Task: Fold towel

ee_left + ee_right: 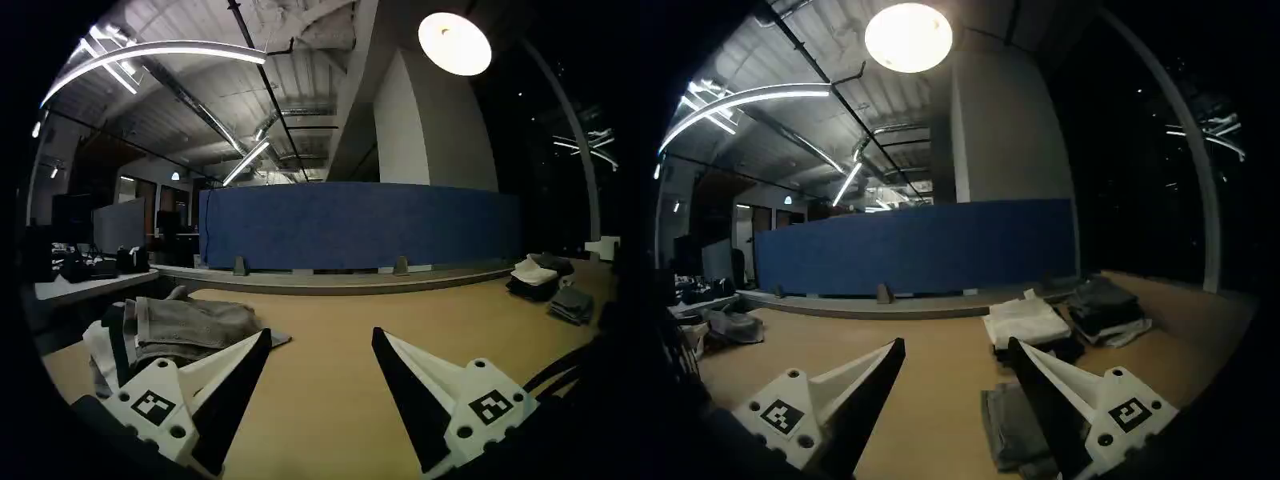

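Observation:
In the left gripper view my left gripper (320,334) hangs open over the bare wooden table (352,336), nothing between its fingers. A loose heap of grey and striped towels (172,328) lies just left of its left finger. Folded towels (552,286) are stacked at the far right of that view. In the right gripper view my right gripper (956,344) is open too, above the table (880,340). Beyond and beside its right finger sit a folded white towel (1026,322) on dark ones, a dark folded stack (1104,308), and a grey folded towel (1012,428) close below.
A blue partition (352,226) runs along the table's far edge. A neighbouring table (88,280) with dark items stands at the left. A crumpled grey cloth (732,326) lies at the far left of the right gripper view.

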`<state>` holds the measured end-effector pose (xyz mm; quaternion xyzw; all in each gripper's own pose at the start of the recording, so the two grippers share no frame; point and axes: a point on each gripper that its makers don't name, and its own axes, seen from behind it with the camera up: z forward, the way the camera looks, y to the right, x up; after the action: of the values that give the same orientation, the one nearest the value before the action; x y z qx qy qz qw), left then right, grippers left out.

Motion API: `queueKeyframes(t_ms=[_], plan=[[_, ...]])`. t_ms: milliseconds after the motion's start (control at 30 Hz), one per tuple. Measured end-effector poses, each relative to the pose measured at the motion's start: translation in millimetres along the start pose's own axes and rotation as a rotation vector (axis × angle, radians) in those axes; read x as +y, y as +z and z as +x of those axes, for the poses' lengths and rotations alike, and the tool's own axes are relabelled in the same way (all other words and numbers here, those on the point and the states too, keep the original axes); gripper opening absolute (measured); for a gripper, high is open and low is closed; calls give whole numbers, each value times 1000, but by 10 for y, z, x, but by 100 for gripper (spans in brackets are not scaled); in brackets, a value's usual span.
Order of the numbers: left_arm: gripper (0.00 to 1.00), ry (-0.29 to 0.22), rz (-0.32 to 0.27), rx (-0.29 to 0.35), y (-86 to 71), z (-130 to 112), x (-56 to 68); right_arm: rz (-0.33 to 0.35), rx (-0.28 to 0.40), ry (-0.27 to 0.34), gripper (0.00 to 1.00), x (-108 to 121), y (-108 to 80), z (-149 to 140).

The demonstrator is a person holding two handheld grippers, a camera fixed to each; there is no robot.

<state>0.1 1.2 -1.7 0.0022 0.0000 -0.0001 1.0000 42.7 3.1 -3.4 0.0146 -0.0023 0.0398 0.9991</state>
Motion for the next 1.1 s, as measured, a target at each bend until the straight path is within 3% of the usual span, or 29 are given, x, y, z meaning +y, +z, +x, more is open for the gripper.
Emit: queueKeyframes(t_ms=[300, 567, 1100], plan=[[93, 0, 0, 0, -4, 3, -3, -13, -3, -2, 100, 122, 26, -233], [93, 0, 0, 0, 4, 3, -11, -14, -4, -20, 100, 94, 18, -379], [93, 0, 0, 0, 0, 2, -5, -17, 7, -64, 100, 54, 21, -418]])
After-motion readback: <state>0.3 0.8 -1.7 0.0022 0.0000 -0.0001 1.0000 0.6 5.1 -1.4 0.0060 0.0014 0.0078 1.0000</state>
